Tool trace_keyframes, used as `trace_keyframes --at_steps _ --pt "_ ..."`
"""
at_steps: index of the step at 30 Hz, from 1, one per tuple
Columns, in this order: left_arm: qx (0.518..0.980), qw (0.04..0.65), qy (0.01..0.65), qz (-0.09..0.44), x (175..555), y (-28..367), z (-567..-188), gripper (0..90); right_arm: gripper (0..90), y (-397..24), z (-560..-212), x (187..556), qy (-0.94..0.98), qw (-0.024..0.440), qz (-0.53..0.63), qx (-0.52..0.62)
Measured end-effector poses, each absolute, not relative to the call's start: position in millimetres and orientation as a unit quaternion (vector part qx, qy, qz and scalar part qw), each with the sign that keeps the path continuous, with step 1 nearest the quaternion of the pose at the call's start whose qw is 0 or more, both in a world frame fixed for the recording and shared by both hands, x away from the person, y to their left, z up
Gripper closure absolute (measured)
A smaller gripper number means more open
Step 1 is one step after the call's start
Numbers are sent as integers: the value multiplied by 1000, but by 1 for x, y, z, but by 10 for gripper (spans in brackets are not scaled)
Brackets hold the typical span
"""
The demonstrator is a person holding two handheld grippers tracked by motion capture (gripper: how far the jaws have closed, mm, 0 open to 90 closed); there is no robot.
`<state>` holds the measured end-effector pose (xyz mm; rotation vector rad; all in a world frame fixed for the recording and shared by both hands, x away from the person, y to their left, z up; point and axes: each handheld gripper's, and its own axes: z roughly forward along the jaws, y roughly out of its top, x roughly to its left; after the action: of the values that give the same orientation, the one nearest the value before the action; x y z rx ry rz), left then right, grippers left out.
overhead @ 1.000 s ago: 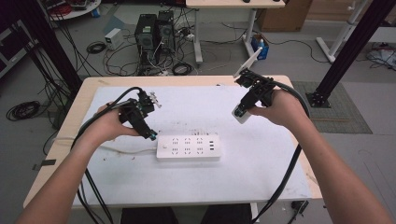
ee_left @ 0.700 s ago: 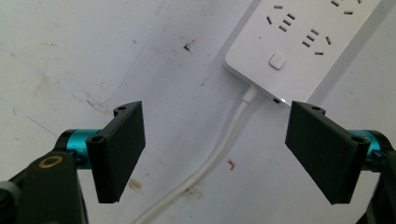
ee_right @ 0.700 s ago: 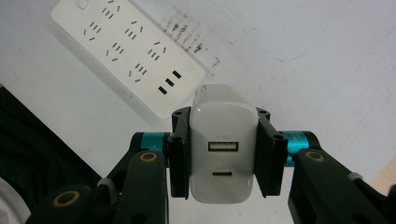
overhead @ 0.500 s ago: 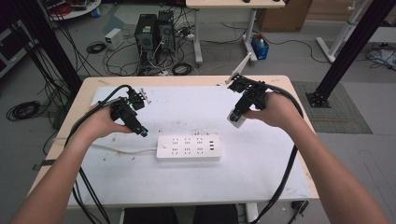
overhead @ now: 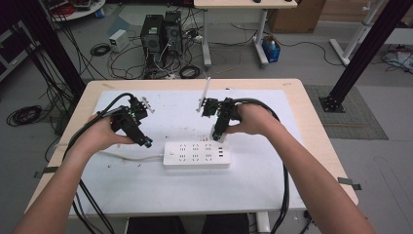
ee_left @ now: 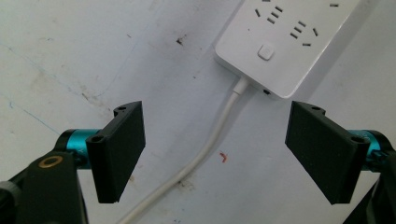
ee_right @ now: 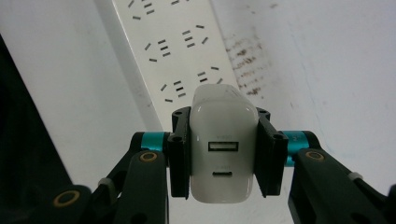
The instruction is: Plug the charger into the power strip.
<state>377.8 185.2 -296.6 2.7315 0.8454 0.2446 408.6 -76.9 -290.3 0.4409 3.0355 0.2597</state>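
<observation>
In the high view, a white power strip (overhead: 196, 154) is seen lying flat near the middle of the counter (overhead: 311, 161), with its cord (overhead: 122, 156) running off to the left. The right gripper (overhead: 216, 136) is held just above the right end of the strip, on its far side. The left gripper (overhead: 144, 143) is held just left of the strip, close to the cord.

In the left gripper view, the two black jaws are spread wide and nothing is held between them. The cord (ee_left: 212, 140) and the switch end of the strip (ee_left: 280, 46) are seen below, between the jaws.

In the right gripper view, a white charger block (ee_right: 223, 149) is squeezed firmly between the jaws. The sockets of the strip (ee_right: 177, 51) are seen just past it.

The step in hand looks to be plugging the charger in. To do it well, the pins should be lined up with one set of slots, and the block should be kept straight, not tipped. It should then be pushed straight down. The strip may slide, so it could be held still at the cord end by the left gripper.
</observation>
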Motion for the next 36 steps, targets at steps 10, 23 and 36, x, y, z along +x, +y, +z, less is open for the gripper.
trace_keyframes --at_steps 10,23,36 --pt "938 153 298 86 365 190 -303 202 627 -50 -332 416 997 30 47 61" --pt "934 156 312 80 359 199 -309 202 630 -36 -346 420 999 16 33 3" --pt "932 156 319 75 358 198 -312 202 633 -39 -356 414 999 36 36 -8"
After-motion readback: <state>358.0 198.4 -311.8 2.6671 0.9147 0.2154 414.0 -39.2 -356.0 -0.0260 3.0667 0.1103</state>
